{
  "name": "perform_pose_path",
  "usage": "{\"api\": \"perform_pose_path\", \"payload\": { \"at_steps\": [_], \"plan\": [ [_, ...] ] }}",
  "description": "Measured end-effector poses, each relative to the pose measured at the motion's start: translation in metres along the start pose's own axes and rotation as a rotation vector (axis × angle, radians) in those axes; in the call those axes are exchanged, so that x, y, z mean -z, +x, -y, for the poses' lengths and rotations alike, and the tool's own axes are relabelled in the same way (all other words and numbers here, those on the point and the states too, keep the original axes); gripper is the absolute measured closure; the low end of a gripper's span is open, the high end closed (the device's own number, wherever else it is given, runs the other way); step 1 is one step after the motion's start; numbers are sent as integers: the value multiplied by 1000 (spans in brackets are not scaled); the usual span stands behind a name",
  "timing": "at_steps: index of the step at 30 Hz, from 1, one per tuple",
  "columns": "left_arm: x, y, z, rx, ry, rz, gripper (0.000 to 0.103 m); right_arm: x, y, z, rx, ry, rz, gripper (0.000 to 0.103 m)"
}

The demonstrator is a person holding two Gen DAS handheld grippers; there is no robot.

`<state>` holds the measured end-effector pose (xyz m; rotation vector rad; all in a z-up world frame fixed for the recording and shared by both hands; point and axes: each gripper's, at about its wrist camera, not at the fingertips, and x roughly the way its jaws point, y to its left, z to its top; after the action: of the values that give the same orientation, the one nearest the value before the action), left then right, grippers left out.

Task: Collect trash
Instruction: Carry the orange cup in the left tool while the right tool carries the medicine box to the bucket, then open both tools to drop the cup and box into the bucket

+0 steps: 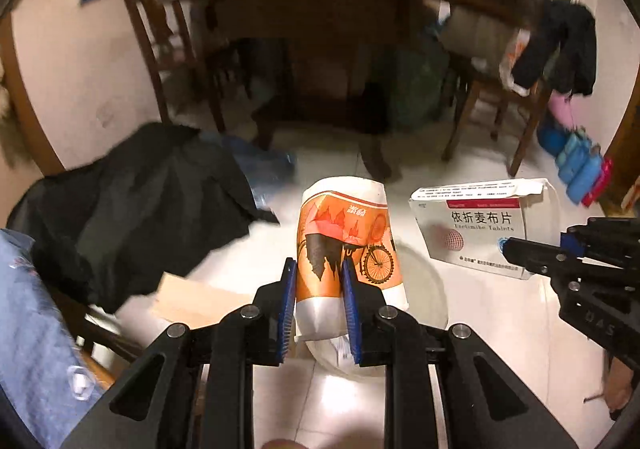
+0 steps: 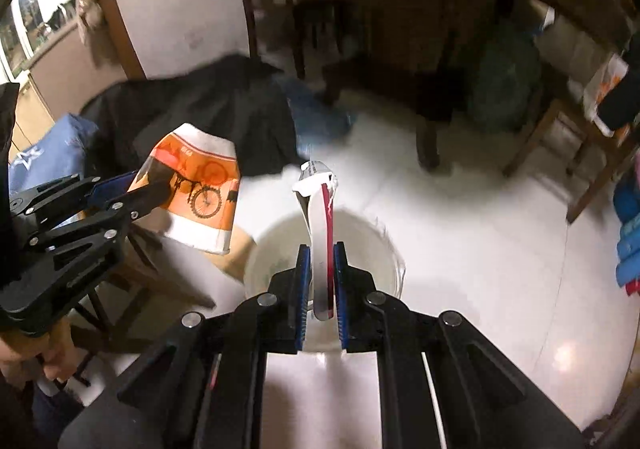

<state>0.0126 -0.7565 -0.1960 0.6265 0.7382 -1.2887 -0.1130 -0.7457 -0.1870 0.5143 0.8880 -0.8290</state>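
My left gripper point(image 1: 318, 269) is shut on a squashed paper cup point(image 1: 344, 225), orange and white with a bicycle print, held in the air. To its right, my right gripper point(image 1: 516, 249) is shut on a white medicine box point(image 1: 476, 225) with a red stripe. In the right wrist view the box point(image 2: 322, 217) shows edge-on between the blue pads of the right gripper point(image 2: 322, 249). The left gripper point(image 2: 140, 187) holds the cup point(image 2: 196, 189) at the left. A white round bucket point(image 2: 360, 233) stands on the floor below both grippers; its rim point(image 1: 434, 289) shows faintly.
A black garment point(image 1: 140, 201) lies draped over a chair on the left. A dark wooden table point(image 1: 320, 9) and chairs point(image 1: 500, 109) stand ahead. Blue packs point(image 1: 576, 165) sit at the right on the pale tiled floor. Cardboard point(image 1: 192, 301) lies near the bucket.
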Motion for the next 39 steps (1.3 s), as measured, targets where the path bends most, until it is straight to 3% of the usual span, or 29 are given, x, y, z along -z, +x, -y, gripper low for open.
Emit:
{"api": "perform_pose_path", "payload": {
  "at_steps": [7, 14, 27, 34, 36, 38, 39],
  "plan": [
    [26, 82, 15, -7, 23, -156, 80, 14, 55, 11, -1, 31, -142, 93],
    [50, 111, 12, -13, 25, -219, 80, 22, 86, 24, 1, 67, -220, 93],
    [58, 132, 10, -21, 41, -261, 78, 32, 112, 34, -23, 97, -279, 92],
    [58, 137, 10, -33, 49, -277, 71, 28, 111, 38, -24, 99, -260, 89],
    [57, 135, 10, -37, 46, -273, 62, 28, 110, 39, -24, 102, -251, 83],
    [56, 132, 9, -40, 44, -261, 56, 28, 108, 41, -23, 110, -239, 68],
    [56, 130, 8, -43, 42, -253, 50, 28, 107, 41, -24, 114, -233, 67]
  ]
}}
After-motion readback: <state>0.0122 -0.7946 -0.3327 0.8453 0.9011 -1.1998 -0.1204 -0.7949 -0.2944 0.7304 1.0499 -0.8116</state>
